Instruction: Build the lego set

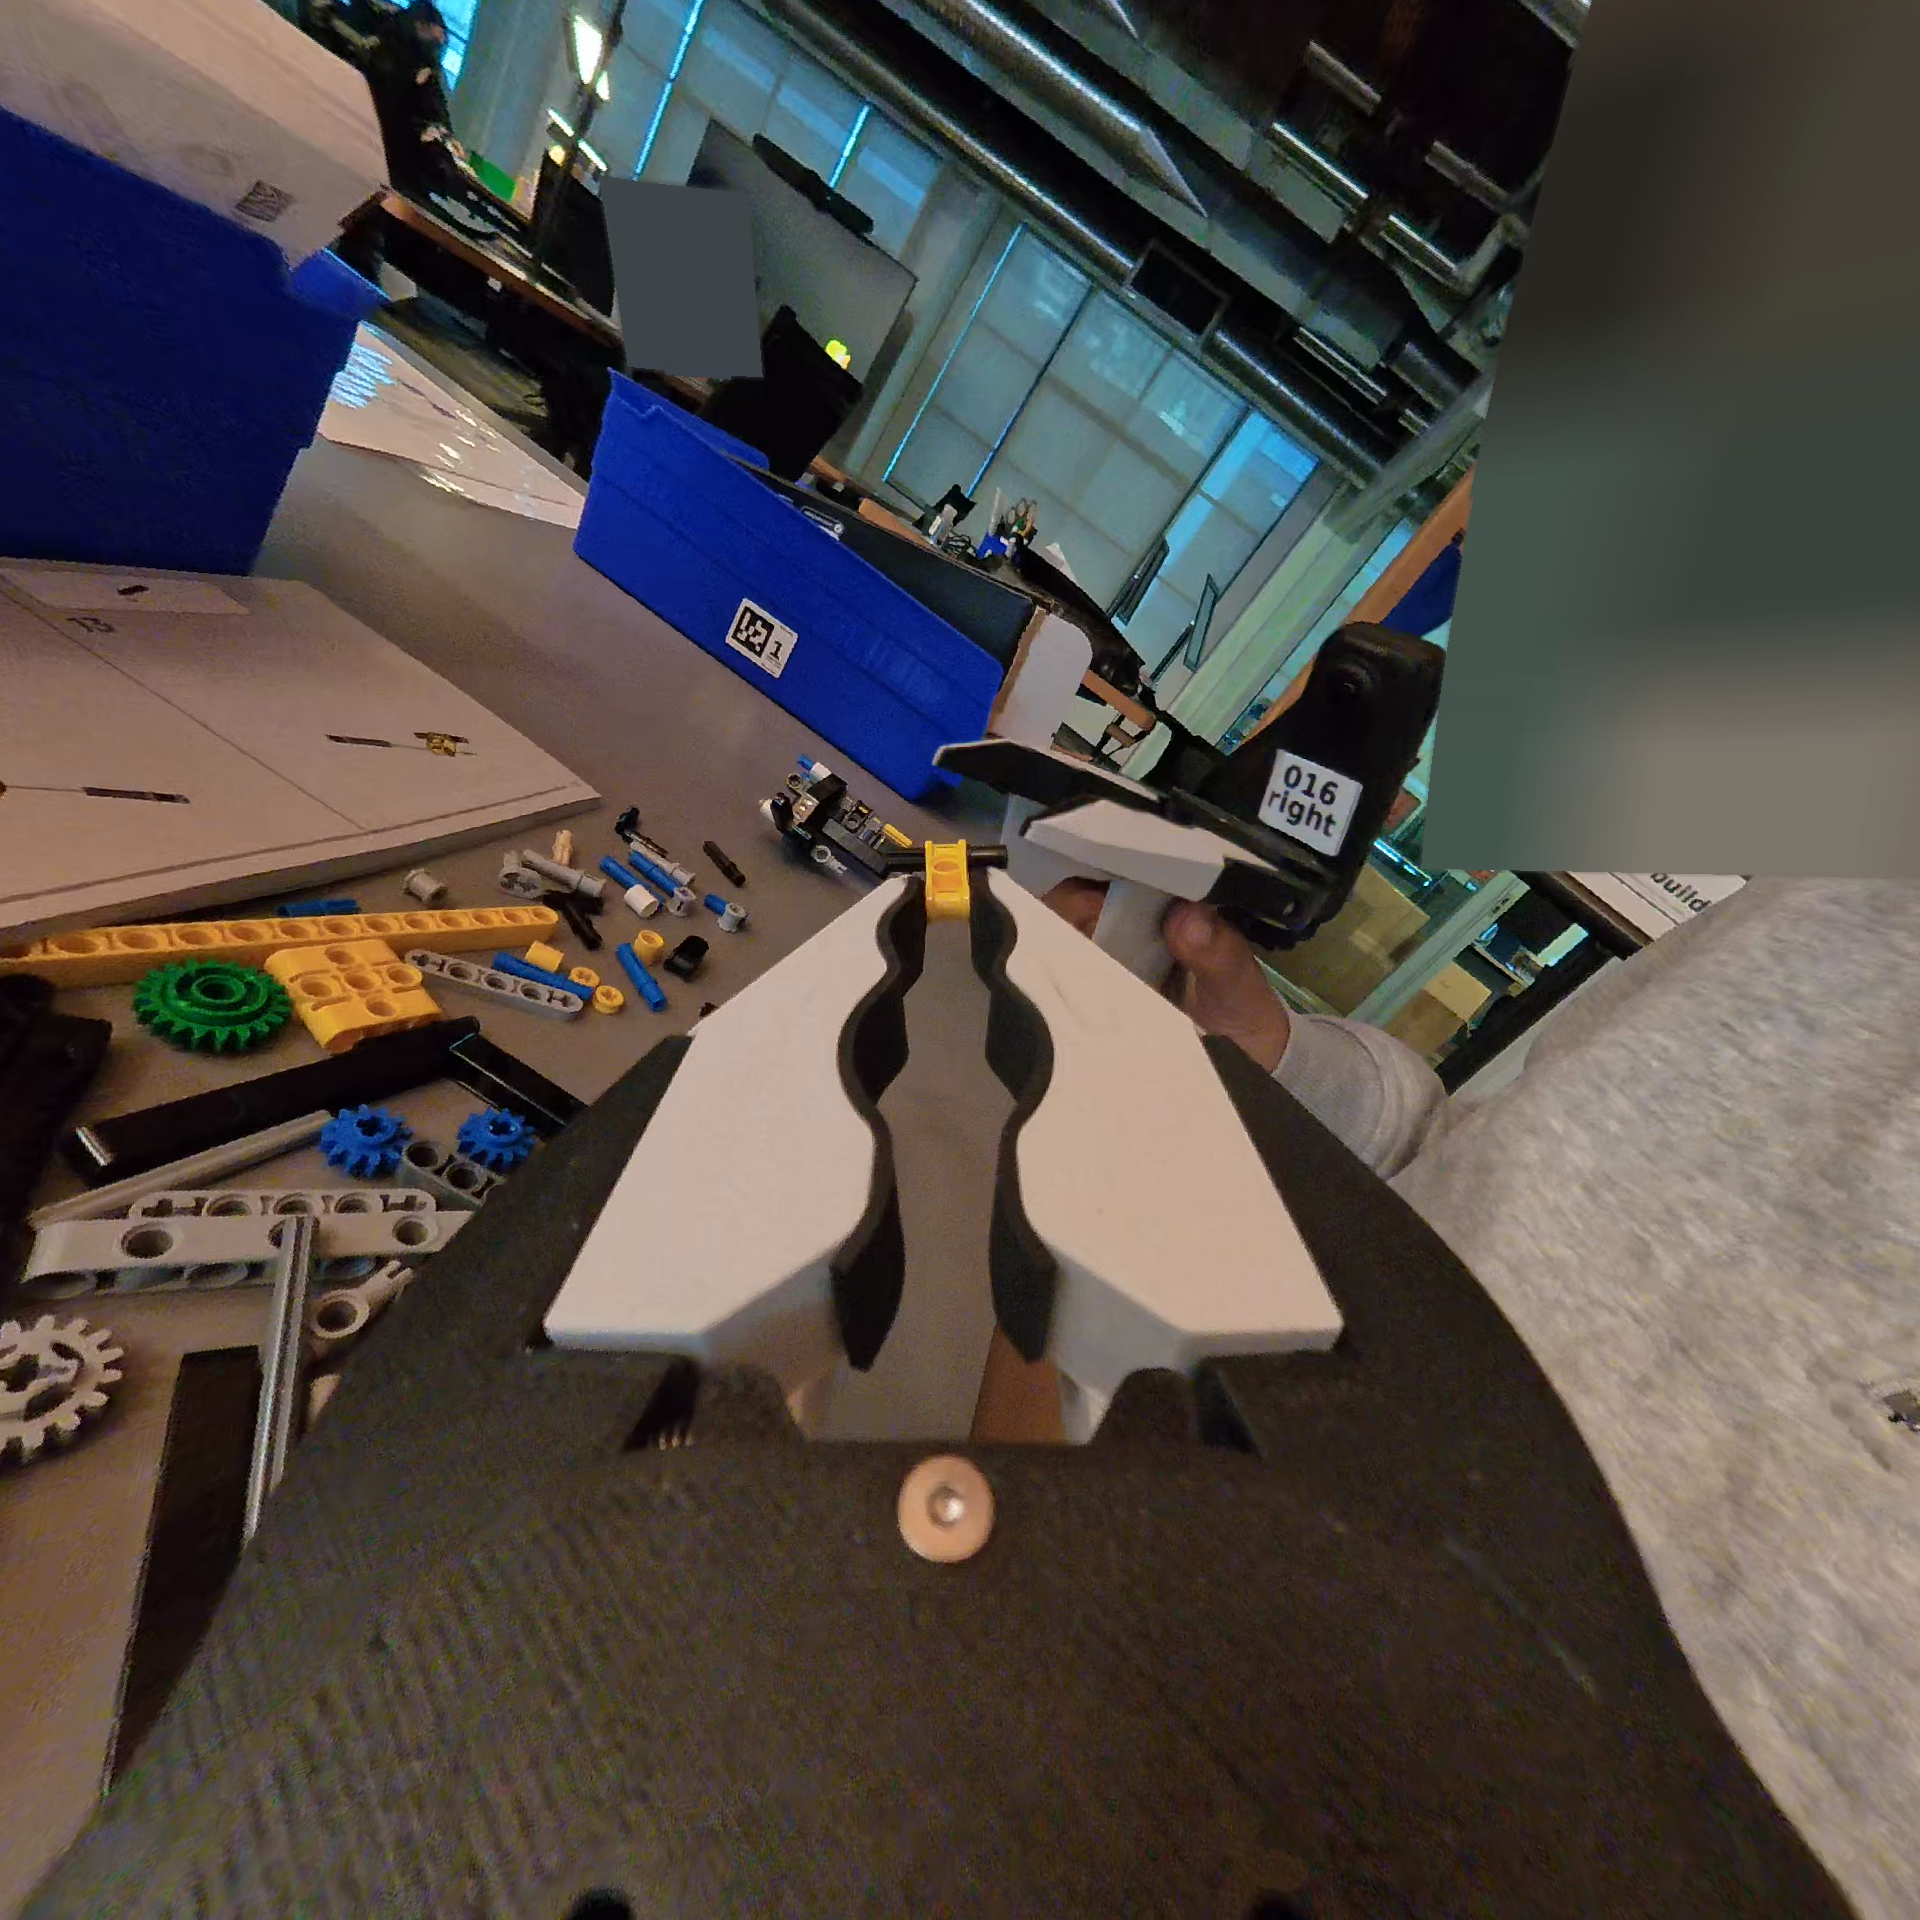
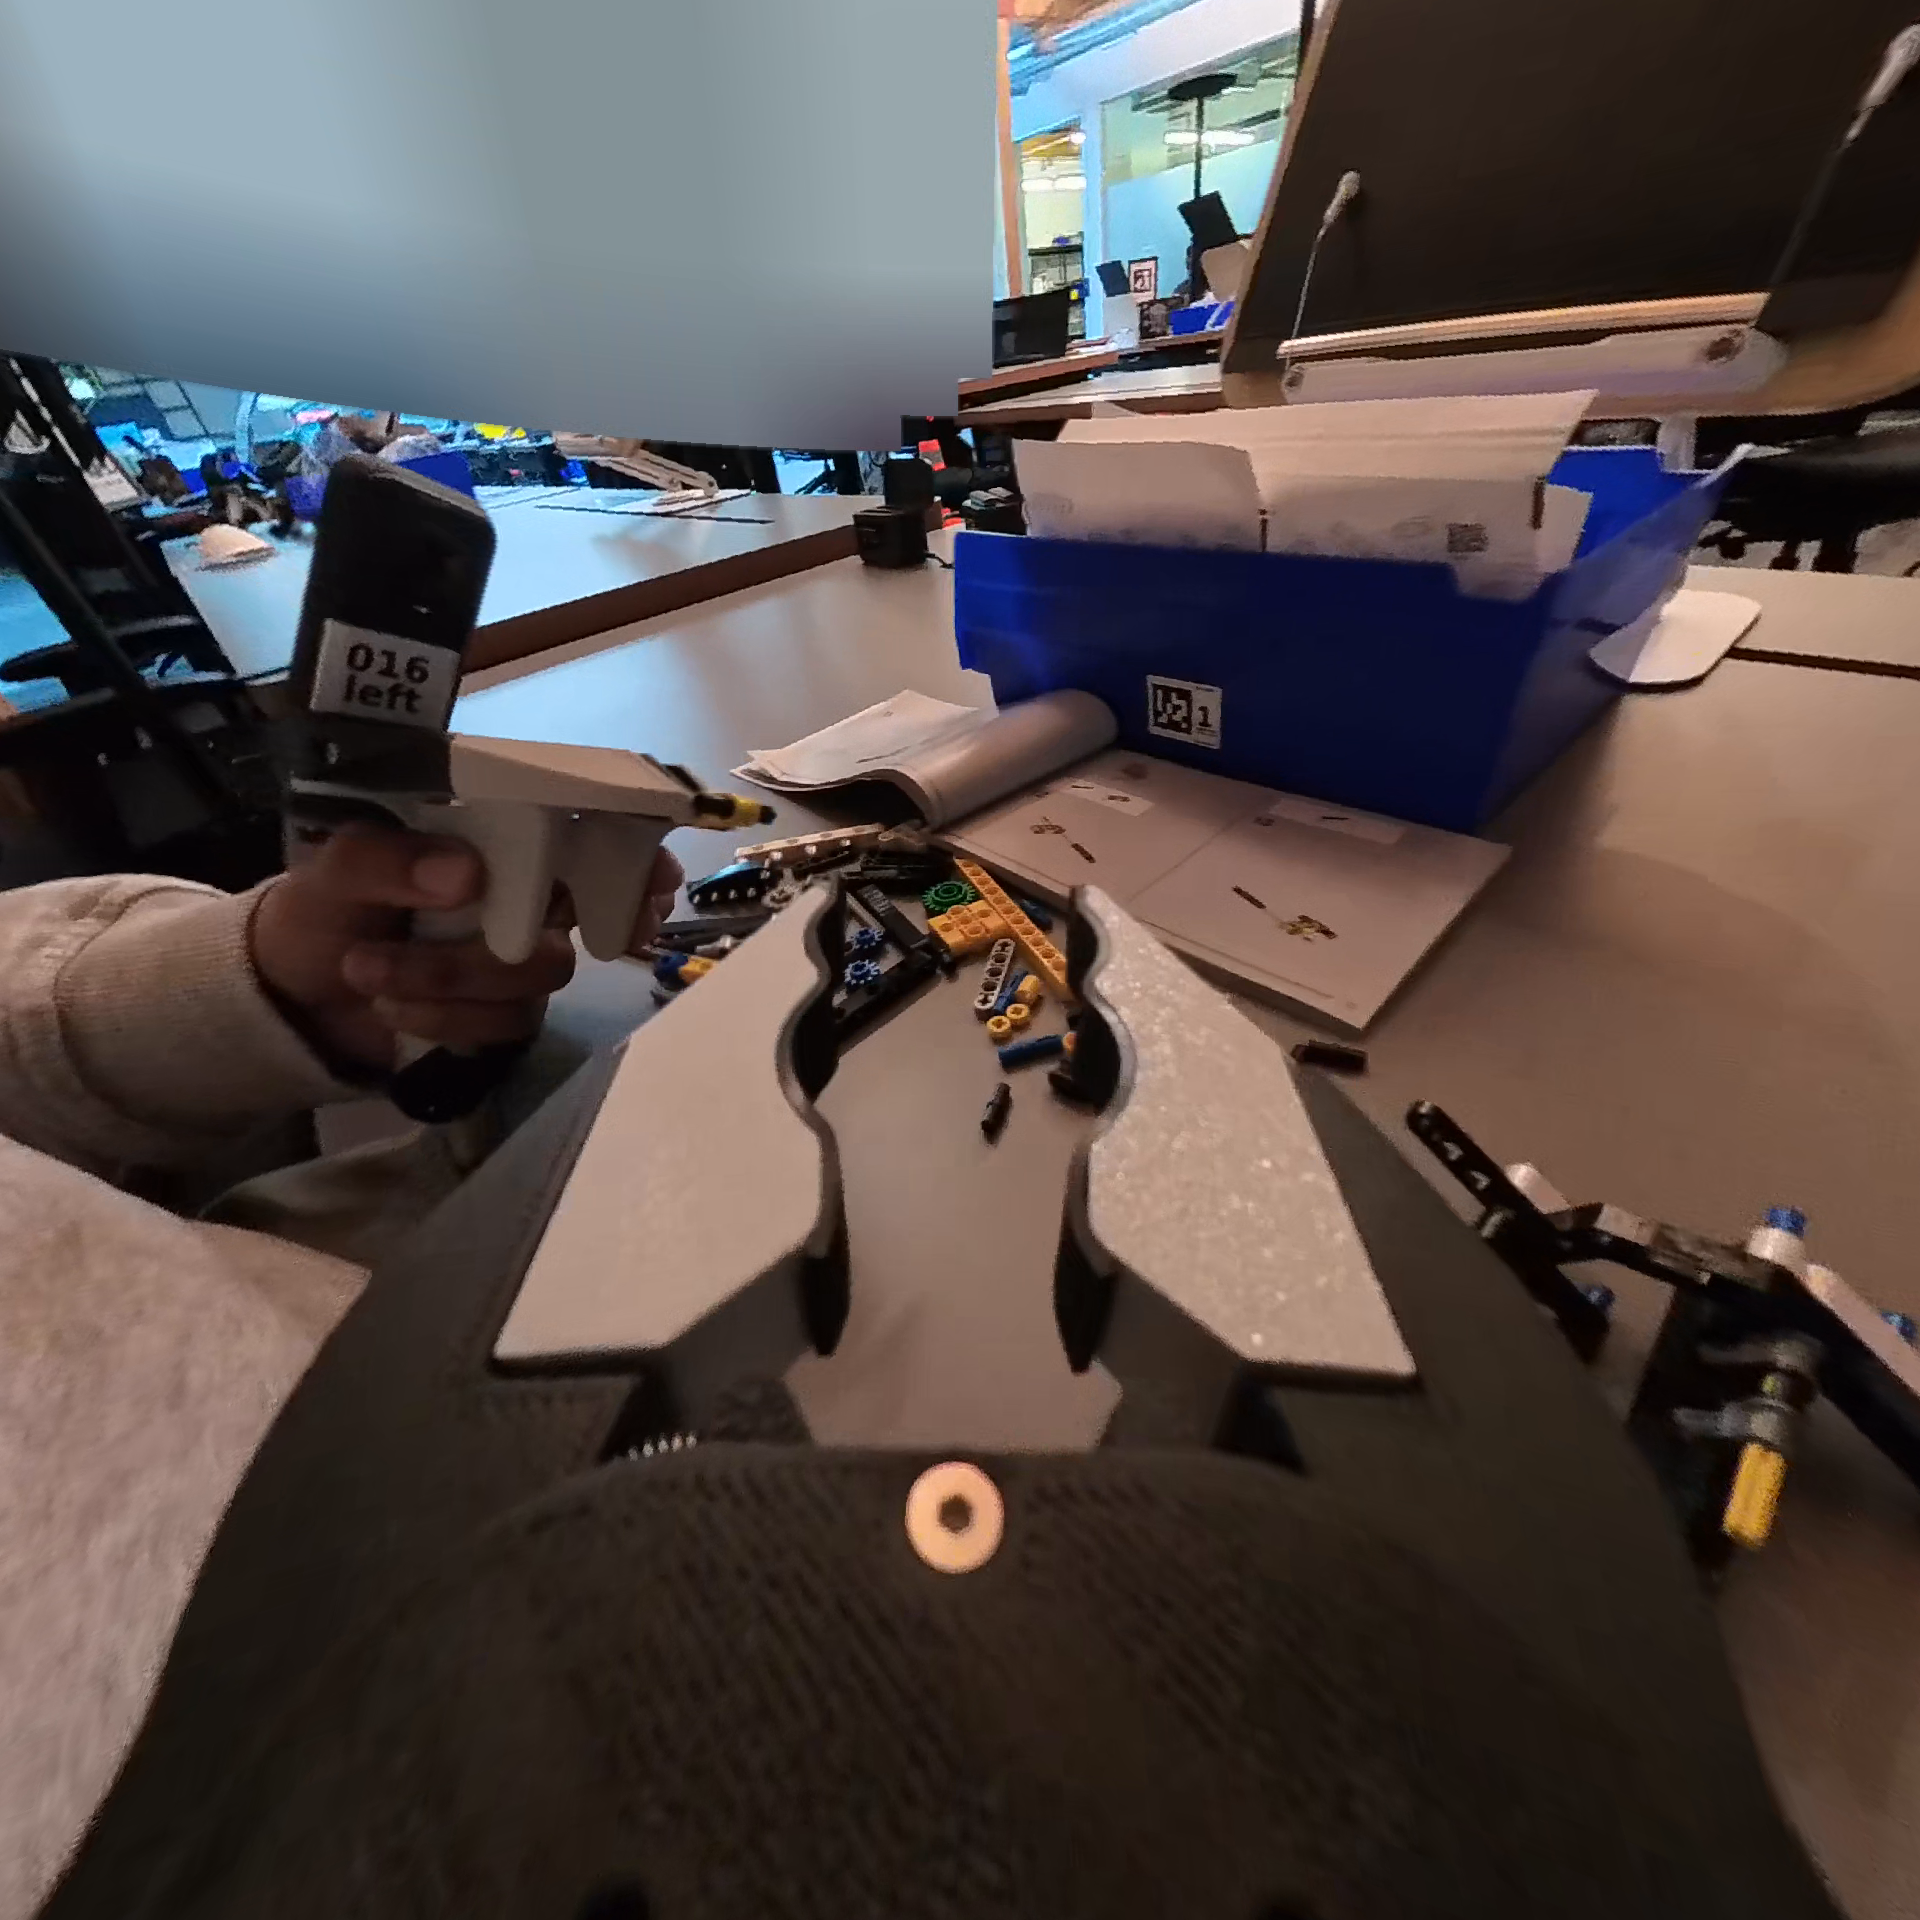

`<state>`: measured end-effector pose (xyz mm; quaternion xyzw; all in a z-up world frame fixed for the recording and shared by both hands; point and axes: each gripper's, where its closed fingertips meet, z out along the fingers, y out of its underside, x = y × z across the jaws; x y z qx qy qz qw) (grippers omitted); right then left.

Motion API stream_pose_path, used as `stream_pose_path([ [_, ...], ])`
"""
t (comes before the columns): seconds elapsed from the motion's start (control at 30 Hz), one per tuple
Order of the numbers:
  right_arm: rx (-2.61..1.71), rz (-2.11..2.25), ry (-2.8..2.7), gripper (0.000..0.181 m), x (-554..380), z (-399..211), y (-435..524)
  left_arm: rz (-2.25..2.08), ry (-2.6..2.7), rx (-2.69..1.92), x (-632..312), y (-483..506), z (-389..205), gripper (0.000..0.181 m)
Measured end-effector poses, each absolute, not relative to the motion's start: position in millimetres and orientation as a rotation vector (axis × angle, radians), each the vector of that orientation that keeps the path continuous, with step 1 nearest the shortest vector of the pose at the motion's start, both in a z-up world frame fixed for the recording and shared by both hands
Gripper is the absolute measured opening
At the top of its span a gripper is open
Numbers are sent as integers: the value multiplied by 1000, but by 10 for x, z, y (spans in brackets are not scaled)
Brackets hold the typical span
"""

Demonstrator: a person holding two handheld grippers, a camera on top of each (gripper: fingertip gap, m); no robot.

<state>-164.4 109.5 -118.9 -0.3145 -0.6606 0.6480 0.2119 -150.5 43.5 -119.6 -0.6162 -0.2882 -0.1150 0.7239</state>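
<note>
The left tongs (image 1: 945,883) are closed on a small yellow connector (image 1: 945,878) that has a black pin (image 1: 982,856) through it, and they hold it lifted above the tabletop (image 1: 623,665). The right tongs (image 2: 956,935) are open and hold nothing; they hang over the heap of loose parts (image 2: 966,945). The step in hand seems to be a small sub-assembly: one piece is ready in the left tongs, and the right side probably has to pick a matching part or the half-built black model (image 2: 1683,1288), which stands at the right edge of the right wrist view. The next move would need a careful choice of one small piece from the heap, and a fine alignment of pin and hole.

The tabletop is grey and smooth. On it lie an open instruction booklet (image 2: 1226,873), a long yellow beam (image 1: 281,935), a green gear (image 1: 213,1003), blue gears (image 1: 364,1138) and many small pins. A blue bin (image 2: 1351,686) with white paper inside stands behind the booklet. The room looks like an open office or laboratory, with more desks and large windows (image 1: 1091,416) behind.
</note>
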Motion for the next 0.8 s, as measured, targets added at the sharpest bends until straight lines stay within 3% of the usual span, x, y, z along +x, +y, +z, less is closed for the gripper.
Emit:
stream_pose_path([
  [0.27, -805, 1768, -1899, 33, -1590, -1229, 1001, -263, -642, -1358, -1514, 434, -1203, 7],
  [0.4, -738, 1730, -1956, 36, -1537, -1273, 916, -270, -643, -1362, -1513, 439, -1210, 7],
  [0.47, -719, 1660, -1991, 47, -1540, -1338, 871, -292, -644, -1374, -1500, 456, -1231, 7],
  [0.67, -560, 1532, -2040, 42, -1447, -1424, 734, -307, -652, -1438, -1456, 512, -1315, 7],
  [0.8, -424, 1417, -1985, 27, -1432, -1409, 712, -256, -629, -1510, -1397, 558, -1375, 7],
])
